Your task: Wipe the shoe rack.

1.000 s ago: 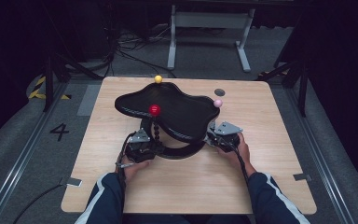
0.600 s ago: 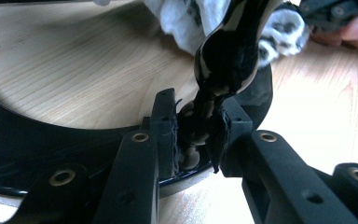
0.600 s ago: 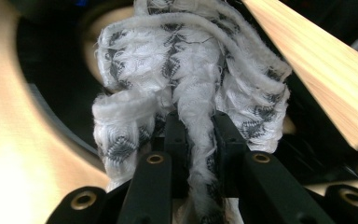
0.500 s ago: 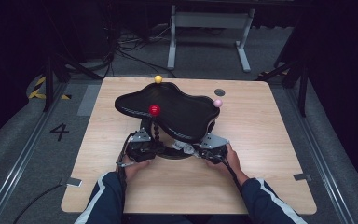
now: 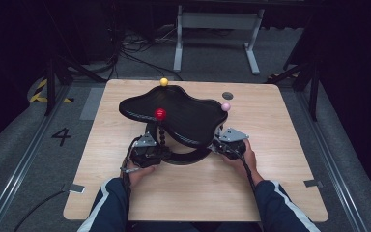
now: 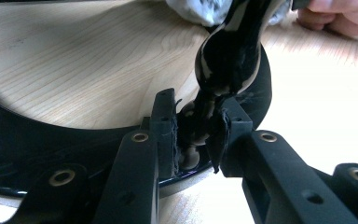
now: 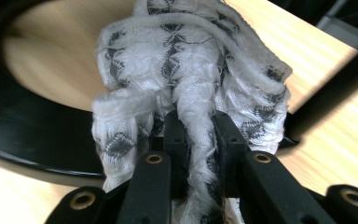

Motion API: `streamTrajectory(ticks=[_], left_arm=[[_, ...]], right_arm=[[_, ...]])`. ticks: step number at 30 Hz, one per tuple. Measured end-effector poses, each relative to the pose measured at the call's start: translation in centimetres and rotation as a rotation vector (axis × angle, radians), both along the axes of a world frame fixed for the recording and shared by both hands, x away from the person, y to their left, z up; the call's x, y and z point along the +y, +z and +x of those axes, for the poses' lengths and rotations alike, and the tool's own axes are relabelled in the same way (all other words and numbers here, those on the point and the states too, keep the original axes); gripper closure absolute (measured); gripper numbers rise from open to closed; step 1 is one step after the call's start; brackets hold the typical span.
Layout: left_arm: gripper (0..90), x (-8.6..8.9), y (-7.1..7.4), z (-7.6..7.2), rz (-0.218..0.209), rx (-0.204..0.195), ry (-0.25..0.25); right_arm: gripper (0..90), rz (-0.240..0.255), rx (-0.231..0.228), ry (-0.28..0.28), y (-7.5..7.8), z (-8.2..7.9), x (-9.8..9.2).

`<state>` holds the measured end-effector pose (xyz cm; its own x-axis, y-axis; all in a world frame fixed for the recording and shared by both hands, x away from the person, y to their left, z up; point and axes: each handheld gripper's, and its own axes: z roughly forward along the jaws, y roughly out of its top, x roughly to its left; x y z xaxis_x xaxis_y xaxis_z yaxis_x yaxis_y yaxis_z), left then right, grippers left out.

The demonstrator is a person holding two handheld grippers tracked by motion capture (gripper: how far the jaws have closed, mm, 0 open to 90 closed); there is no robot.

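Dark room with grey floor, cables and a white frame (image 5: 217, 29) at the far side; pale wooden surface (image 5: 280, 140) in the middle, a number four (image 5: 61, 136) marked on the floor at its left.

Item one: black stand (image 5: 174, 113) on the surface, a wavy tray on top, a ring base (image 5: 188, 155) below, a beaded black stem (image 6: 223, 60) between them. Red ball (image 5: 160, 113) at the tray's near edge, yellow ball (image 5: 164, 81) at its far edge, pink ball (image 5: 225, 106) at its right.

Item two: left hand-held gripper (image 6: 196, 135), at the near left of the base; jaws narrow, clamped on the lower stem just above the ring.

Item three: right hand-held gripper (image 7: 199, 140), at the near right of the base; jaws narrow, pinching a white cloth with dark pattern (image 7: 191, 74), bunched and standing up from the jaws, near the ring base.

Item four: person's forearms in dark sleeves with white stripes (image 5: 104, 212), entering from the near edge.

Item five: small dark disc (image 5: 227, 95) on the surface, far right of the stand.
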<state>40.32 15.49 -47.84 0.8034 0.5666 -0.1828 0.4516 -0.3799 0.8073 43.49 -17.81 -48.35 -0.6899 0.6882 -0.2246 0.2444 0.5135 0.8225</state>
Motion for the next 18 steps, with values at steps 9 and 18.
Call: streamTrajectory(ticks=[9, 18], left_arm=[[73.3, -0.1, 0.0, 0.1, -0.001, -0.001, -0.006], [73.3, -0.1, 0.0, 0.1, -0.003, -0.003, -0.010]], right_arm=[[77.9, -0.041, -0.005, -0.102, -0.1, 1.3, -2.0], [78.4, -0.022, -0.046, -0.109, -0.1, 1.7, -2.6]])
